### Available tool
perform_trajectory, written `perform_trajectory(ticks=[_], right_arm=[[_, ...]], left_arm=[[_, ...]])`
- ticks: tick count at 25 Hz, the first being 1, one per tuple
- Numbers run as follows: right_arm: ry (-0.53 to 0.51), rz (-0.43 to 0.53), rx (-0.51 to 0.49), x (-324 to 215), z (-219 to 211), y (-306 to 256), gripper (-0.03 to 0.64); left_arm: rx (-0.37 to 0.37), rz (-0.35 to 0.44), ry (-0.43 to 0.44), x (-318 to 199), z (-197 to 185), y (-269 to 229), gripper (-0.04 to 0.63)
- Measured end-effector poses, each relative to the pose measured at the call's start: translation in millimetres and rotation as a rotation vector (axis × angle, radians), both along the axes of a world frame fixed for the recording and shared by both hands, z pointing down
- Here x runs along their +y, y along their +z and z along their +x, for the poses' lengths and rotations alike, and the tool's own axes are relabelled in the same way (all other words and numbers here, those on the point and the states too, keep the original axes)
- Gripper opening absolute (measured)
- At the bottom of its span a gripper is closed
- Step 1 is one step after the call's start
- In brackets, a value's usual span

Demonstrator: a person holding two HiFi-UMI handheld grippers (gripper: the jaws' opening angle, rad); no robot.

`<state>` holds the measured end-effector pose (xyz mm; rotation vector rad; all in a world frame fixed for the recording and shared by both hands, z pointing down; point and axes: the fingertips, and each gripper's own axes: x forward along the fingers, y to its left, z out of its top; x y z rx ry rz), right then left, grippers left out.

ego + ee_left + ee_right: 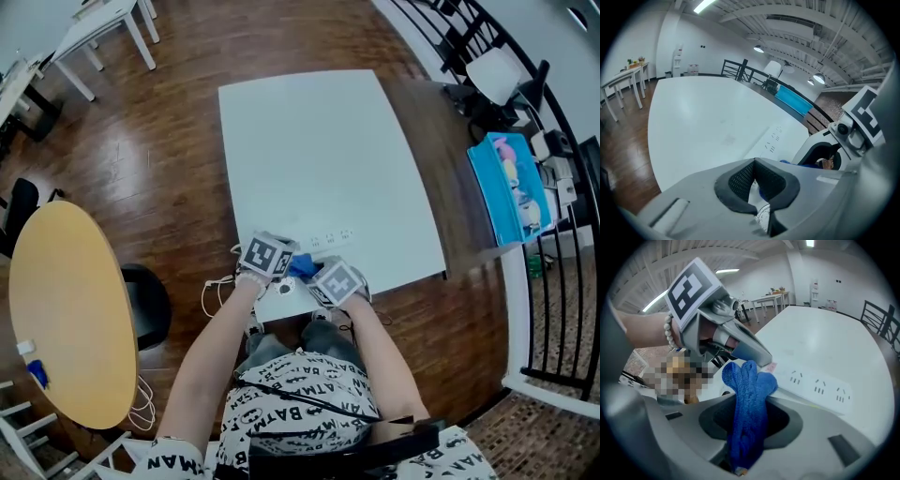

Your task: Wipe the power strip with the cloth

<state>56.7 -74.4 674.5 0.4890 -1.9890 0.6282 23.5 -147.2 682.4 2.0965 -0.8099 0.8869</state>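
The white power strip (330, 239) lies near the white table's (319, 141) front edge, sockets up (820, 387). My left gripper (267, 255) is at the strip's left end, its jaws closed together on that end (761, 357). In the left gripper view, white strip (776, 138) runs away from the closed tips (755, 164). My right gripper (336, 281) sits just right of it, shut on a blue cloth (750, 399) that stands up bunched between its jaws (750, 416). The cloth (302, 267) hangs over the strip's left part, between the two grippers.
A white cable (214, 292) loops off the table's front left corner. A dark side bench carries a blue bin (506, 187) at the right, by a black railing (553, 281). A round yellow table (66, 319) stands left, with white tables (103, 28) behind.
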Motion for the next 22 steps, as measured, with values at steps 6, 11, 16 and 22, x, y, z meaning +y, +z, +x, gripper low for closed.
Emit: perform_trajectory(ticks=[6,11,16,22], right_arm=[[0.105,-0.036,-0.02,-7,14,0,0.149],[0.132,-0.037,0.026,-22,66,4,0.149],[0.172,-0.048,0.041,-42,117,3,0.149],[0.203,-0.012,0.132,-73,181,4,0.149]], left_arm=[[-0.062,0.014,0.038,2,-1,-3,0.0],[-0.069,0.048,0.064,3,4,-10,0.0],[-0.067,0.037,0.064,3,4,-10,0.0],[-0.078,0.042,0.048,1,5,-11,0.0]])
